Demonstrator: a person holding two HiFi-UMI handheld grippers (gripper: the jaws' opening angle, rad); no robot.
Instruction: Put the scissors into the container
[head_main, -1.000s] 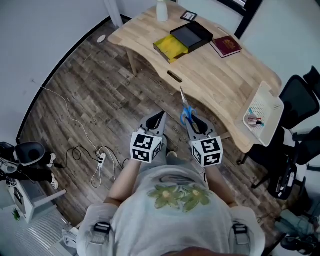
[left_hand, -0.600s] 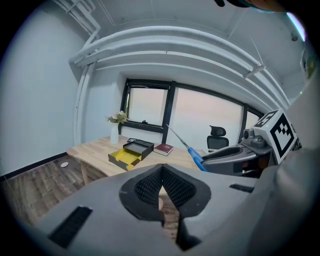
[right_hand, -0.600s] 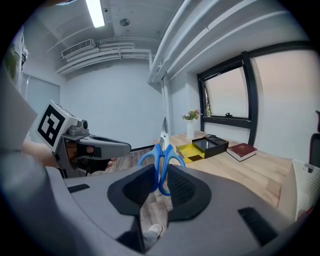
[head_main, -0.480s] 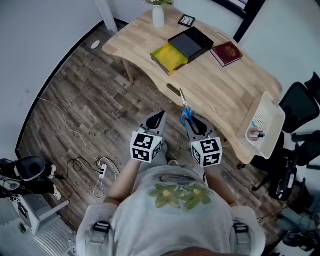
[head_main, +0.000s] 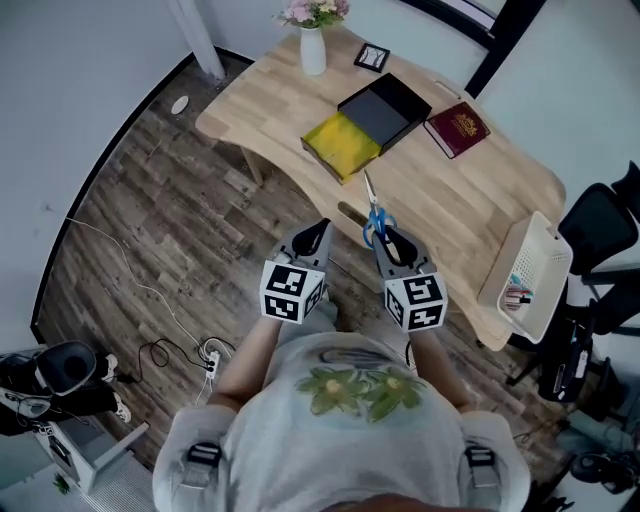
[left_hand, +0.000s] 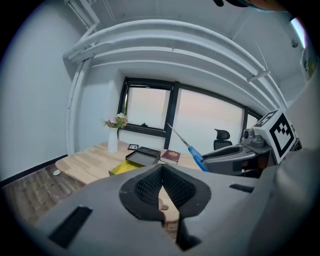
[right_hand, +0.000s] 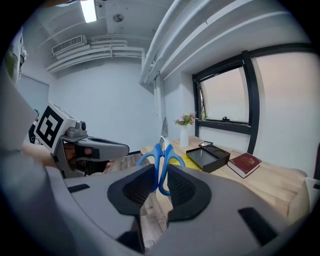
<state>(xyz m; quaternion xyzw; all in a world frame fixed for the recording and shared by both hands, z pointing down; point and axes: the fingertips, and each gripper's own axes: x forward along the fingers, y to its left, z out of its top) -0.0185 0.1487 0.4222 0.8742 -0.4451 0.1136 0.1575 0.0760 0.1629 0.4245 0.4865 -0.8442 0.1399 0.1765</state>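
Right gripper (right_hand: 159, 183) is clamped on the scissors (right_hand: 160, 159) by their blue handles, blades pointing out over the near edge of the wooden desk (head_main: 440, 190). Left gripper (left_hand: 162, 186) hangs alongside, jaws pressed together on nothing. White container (head_main: 528, 270) sits at the desk's right end, well apart from the scissors.

Office: wooden desk (head_main: 450, 190), swivel chair (head_main: 598, 218)

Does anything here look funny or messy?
Nothing looks spilled or broken. The one odd thing is the scissors. The right gripper pinches them by their blue handles, so the blades stick out in front, over the table. The left gripper is shut with nothing in it.
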